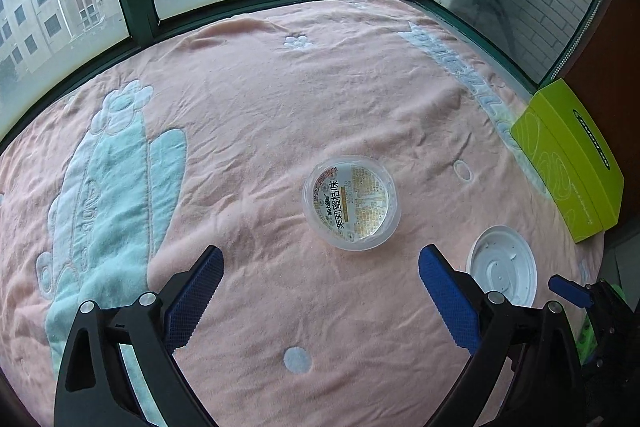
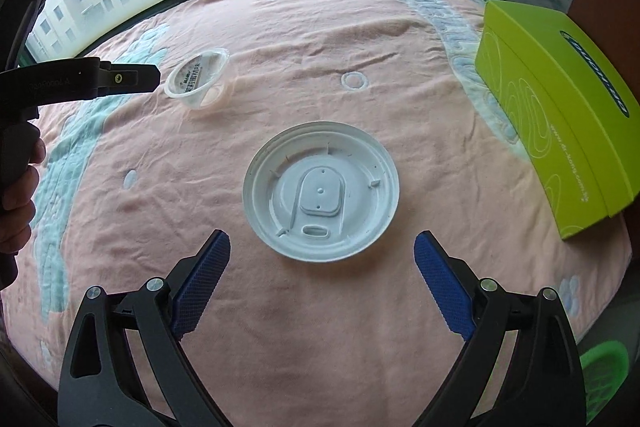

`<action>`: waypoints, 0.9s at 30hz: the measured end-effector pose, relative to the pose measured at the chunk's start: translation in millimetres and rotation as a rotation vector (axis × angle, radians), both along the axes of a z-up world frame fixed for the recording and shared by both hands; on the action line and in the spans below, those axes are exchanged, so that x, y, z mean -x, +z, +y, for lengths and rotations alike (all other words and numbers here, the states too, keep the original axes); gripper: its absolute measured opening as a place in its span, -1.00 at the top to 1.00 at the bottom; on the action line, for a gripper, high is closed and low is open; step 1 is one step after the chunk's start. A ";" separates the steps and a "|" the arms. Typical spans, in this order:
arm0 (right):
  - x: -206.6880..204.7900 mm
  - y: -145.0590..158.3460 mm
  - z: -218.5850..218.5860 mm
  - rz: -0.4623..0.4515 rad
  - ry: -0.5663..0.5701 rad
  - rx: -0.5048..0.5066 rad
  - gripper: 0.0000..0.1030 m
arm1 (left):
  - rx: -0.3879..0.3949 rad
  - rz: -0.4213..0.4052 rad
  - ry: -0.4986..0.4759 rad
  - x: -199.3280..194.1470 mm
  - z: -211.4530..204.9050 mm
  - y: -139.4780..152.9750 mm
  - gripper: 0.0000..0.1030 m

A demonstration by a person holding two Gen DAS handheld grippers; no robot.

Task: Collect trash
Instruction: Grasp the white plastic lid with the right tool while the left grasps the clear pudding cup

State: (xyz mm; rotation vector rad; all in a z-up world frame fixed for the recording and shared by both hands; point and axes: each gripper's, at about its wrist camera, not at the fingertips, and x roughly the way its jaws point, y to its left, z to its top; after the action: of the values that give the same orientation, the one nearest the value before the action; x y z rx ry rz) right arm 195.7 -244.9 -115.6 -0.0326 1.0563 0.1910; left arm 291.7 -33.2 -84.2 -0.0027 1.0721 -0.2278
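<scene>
Nothing is collected yet. A clear jelly cup (image 1: 351,203) and a white plastic lid (image 2: 322,202) lie mid-blanket (image 1: 248,131). Left gripper (image 1: 320,293) and right gripper (image 2: 322,277) hover with jaws wide, empty.

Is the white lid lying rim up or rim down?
Rim up. The lid lies flat on the pink blanket, its raised rim and inner ribs facing the right wrist camera.
</scene>
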 end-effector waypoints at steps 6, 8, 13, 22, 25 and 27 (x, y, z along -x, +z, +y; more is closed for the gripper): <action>-10.5 -7.8 0.2 0.013 0.012 0.006 -0.79 | -0.018 0.016 -0.036 -15.0 -10.3 -13.6 -0.84; -14.4 -9.1 1.8 0.016 0.018 0.004 -0.80 | -0.016 0.019 -0.039 -19.9 -11.9 -16.6 -0.84; -20.2 -12.6 6.0 0.016 0.028 0.014 -0.81 | -0.022 0.020 -0.062 -29.1 -18.4 -22.7 -0.84; -30.4 -17.6 11.5 0.019 0.023 0.011 -0.83 | -0.046 0.030 -0.094 -40.3 -27.7 -34.2 -0.84; -31.1 -18.3 11.2 0.021 0.016 0.004 -0.83 | -0.047 0.032 -0.091 -43.7 -29.3 -38.3 -0.84; -31.3 -18.3 10.3 0.023 0.009 -0.003 -0.83 | -0.049 0.025 -0.085 -44.8 -29.9 -40.1 -0.84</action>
State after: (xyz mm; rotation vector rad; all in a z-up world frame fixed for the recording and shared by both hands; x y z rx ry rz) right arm 227.0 -234.7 -133.9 -0.0326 1.0786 0.2017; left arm 336.5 -63.1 -124.4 0.0842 1.1032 -0.2790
